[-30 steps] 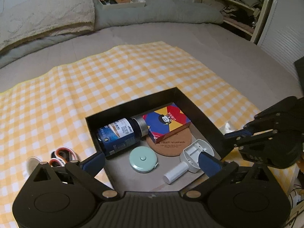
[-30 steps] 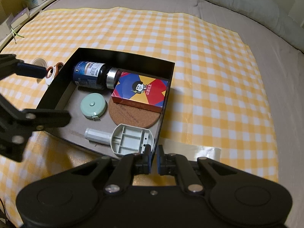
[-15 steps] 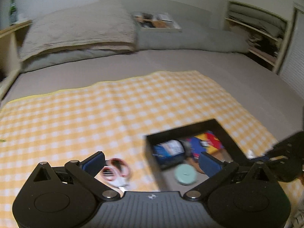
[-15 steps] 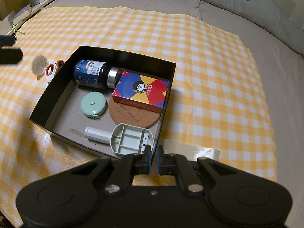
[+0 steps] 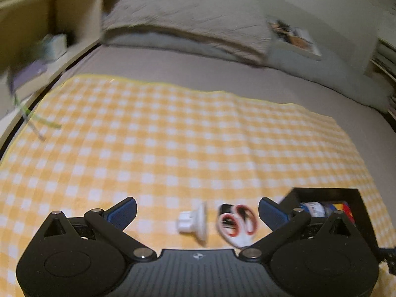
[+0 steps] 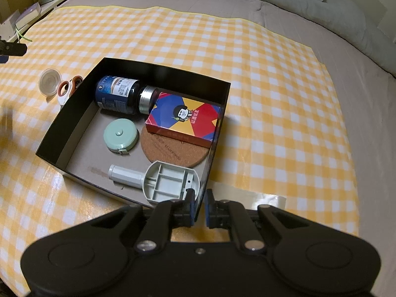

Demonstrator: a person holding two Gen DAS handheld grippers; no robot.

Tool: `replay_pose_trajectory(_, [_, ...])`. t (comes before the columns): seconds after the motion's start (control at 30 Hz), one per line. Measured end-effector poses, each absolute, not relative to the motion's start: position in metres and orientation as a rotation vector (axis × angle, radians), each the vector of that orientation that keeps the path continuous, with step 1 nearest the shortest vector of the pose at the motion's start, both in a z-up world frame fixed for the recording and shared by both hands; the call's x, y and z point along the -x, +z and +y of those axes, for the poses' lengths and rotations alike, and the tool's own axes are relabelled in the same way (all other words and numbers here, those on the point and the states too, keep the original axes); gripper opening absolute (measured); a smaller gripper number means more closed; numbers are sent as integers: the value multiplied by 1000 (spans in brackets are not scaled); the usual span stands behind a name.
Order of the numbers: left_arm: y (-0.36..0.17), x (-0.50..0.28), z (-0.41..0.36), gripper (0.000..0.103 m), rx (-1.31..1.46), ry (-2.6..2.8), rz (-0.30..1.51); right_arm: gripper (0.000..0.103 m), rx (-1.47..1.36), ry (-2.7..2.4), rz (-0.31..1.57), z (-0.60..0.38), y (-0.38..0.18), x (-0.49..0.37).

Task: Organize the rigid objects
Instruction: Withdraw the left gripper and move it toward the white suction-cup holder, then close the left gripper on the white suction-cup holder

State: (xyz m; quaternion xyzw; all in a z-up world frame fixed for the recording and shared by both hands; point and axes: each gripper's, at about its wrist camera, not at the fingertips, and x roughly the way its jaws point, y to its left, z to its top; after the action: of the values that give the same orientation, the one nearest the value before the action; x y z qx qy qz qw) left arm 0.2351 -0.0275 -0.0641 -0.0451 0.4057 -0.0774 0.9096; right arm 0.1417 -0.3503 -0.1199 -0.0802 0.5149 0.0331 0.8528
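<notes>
A black box (image 6: 158,65) lies on the yellow checked cloth (image 6: 272,99). It holds a dark blue bottle (image 6: 118,94), a colourful card box (image 6: 183,116), a cork coaster (image 6: 168,153), a mint tape measure (image 6: 120,136) and a grey-white handled tool (image 6: 158,180). My right gripper (image 6: 199,205) is shut on the box's near right corner wall. Left of the box lie red-handled scissors (image 5: 236,222) and a white plastic cap (image 5: 194,222). My left gripper (image 5: 198,209) hangs open just above them, holding nothing. The box (image 5: 324,193) shows at its right.
A crumpled clear plastic sheet (image 6: 267,200) lies by the right gripper. Beyond the cloth are grey bedding, a pillow (image 5: 188,19) and a white tray (image 5: 294,39) of small items. A wooden shelf (image 5: 49,7) borders the bed on the left.
My left gripper swung left, away from the box, and now faces the scissors and the white cap. The right gripper kept its hold on the box wall.
</notes>
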Motion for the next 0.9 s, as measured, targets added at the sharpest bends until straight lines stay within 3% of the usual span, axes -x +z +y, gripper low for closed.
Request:
replay_pose_trajectory(0.17, [-81,-245,-8,101,167,-150,900,8,132,60,1098,-354,-121,-147])
replay_pose_trajectory(0.33, [-95,-256,0,83,250,-137,944,8,103,60,1096,-358,-121,-150])
replay_pose_trajectory(0.7, [-120,-272,-7,72,280,-150,1025,5,49,31,1097,-361,-124,-155])
replay_pose_trajectory(0.9, [-131,-278,-12,61,275,-151,1052,6,59,12,1105,-356,-126,-161])
